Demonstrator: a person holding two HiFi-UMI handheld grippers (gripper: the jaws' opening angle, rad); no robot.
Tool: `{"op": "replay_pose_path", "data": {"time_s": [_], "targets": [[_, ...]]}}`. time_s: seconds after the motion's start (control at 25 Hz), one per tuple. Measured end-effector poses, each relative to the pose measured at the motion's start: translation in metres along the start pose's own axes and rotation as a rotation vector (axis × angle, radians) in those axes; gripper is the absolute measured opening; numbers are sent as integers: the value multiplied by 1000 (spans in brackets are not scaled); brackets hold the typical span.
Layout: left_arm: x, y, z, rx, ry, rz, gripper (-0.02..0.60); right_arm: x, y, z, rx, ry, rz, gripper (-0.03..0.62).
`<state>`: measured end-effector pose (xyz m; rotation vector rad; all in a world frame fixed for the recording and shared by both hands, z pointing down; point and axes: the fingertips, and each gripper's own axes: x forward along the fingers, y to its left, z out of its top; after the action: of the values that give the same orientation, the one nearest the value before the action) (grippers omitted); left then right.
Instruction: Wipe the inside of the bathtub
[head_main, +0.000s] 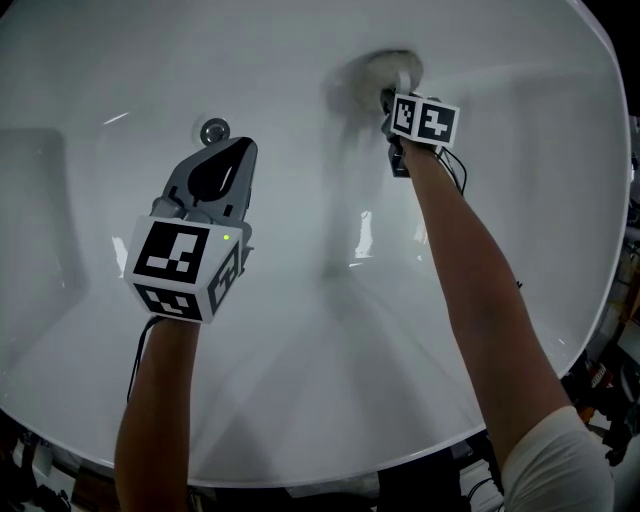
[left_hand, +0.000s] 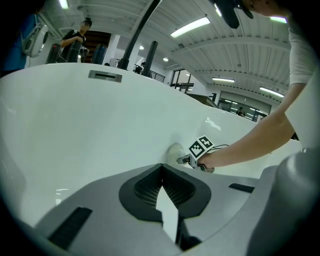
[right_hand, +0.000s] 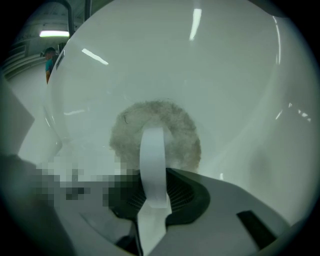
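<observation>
Bathtub's inner wall (head_main: 300, 330) took the round fluffy pad (right_hand: 125, 135), pressed flat by the right gripper (right_hand: 152, 200) clamped on its white strap (right_hand: 152, 160) for scrubbing, while the left gripper (head_main: 238, 150) hovered closed and empty, apparently spare.

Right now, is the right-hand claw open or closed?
Closed: the right gripper pinches the white strap of a fuzzy round pad.

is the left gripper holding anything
No, the left gripper has its jaws meeting tip to tip with only bare bathtub wall behind them; the right gripper holds the scrub pad.
</observation>
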<state>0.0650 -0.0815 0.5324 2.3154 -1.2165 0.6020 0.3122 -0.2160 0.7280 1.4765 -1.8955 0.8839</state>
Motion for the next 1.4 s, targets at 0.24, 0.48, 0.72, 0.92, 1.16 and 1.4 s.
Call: {"op": "replay_pose_path", "data": {"time_s": [0.24,0.48,0.72,0.92,1.16,1.4], "targets": [[3,25,-18,-15,10,4,11,14,-10,-5,-18,14,-29,95],[23,-5,-13,1,27,2,11,-6,-76,-2,-8,11,-80,95],[36,-27,-2,8,24,-17,11,-25,-120,4,4,5,-117,95],[36,-46,17,18,25,-22,11,-46,-125,16,49,-19,-96,95],[16,-71,36,-13,45,-21,11,-87,-104,30,110,-37,-23,95],[-28,-104,54,-61,59,12,11,-163,-66,42,109,-69,85,95]]}}
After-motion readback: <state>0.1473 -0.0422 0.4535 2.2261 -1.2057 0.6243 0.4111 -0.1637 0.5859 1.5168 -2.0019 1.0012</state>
